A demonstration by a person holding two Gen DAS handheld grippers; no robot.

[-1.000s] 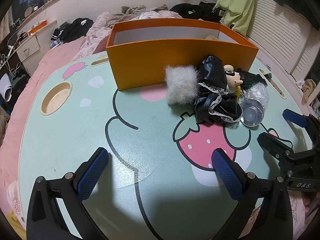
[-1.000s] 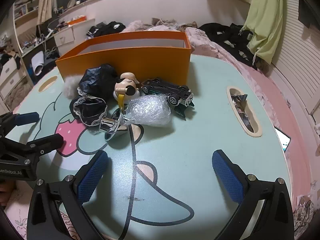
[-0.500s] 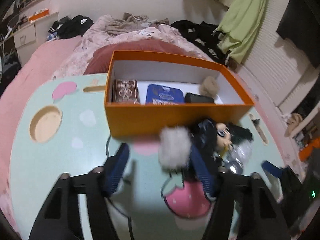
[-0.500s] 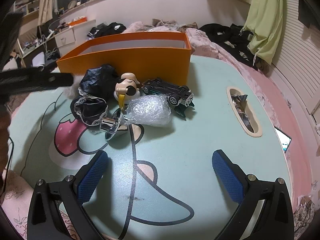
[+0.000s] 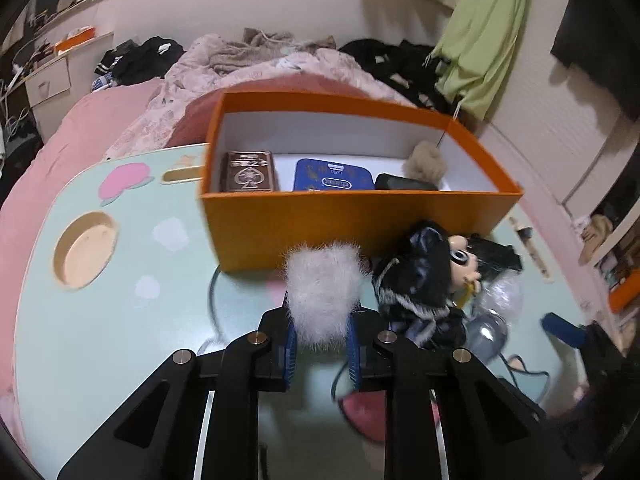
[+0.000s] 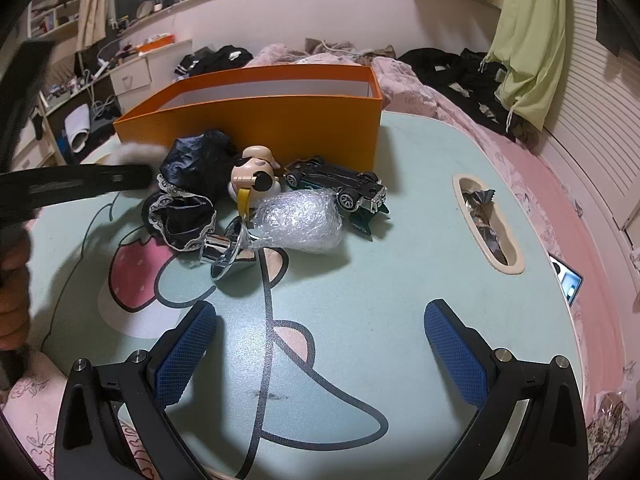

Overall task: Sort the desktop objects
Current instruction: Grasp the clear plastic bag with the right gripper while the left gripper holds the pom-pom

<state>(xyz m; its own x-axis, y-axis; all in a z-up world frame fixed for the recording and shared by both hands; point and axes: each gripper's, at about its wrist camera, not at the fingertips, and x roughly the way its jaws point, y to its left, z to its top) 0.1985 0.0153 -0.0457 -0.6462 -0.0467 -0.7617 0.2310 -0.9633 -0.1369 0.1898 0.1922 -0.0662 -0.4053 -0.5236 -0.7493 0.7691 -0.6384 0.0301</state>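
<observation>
My left gripper [image 5: 322, 336] has its jaws closing tight on a white fluffy ball [image 5: 324, 288], pads pressing both sides, just in front of the orange box [image 5: 352, 216]. Inside the box lie a brown card pack [image 5: 249, 171], a blue tin [image 5: 333, 175], a black item [image 5: 404, 182] and a beige pom-pom [image 5: 425, 160]. To the right of the ball lies a doll in black lace [image 5: 432, 276]. My right gripper [image 6: 320, 340] stands open over bare table, short of a bubble-wrap bundle [image 6: 300, 220], a metal cup [image 6: 226, 252] and an overturned toy car [image 6: 340, 180].
The mint table has a round cup hole [image 5: 85, 250] at the left and a long slot with wrappers [image 6: 486, 224] at the right. A phone [image 6: 568, 280] lies off the right edge. A bed with clothes lies beyond the box. A person's hand [image 6: 12, 292] shows at the left.
The left gripper went forward to the fluffy ball, shut on it and rose, so the box's inside now shows. The right gripper stayed still and open.
</observation>
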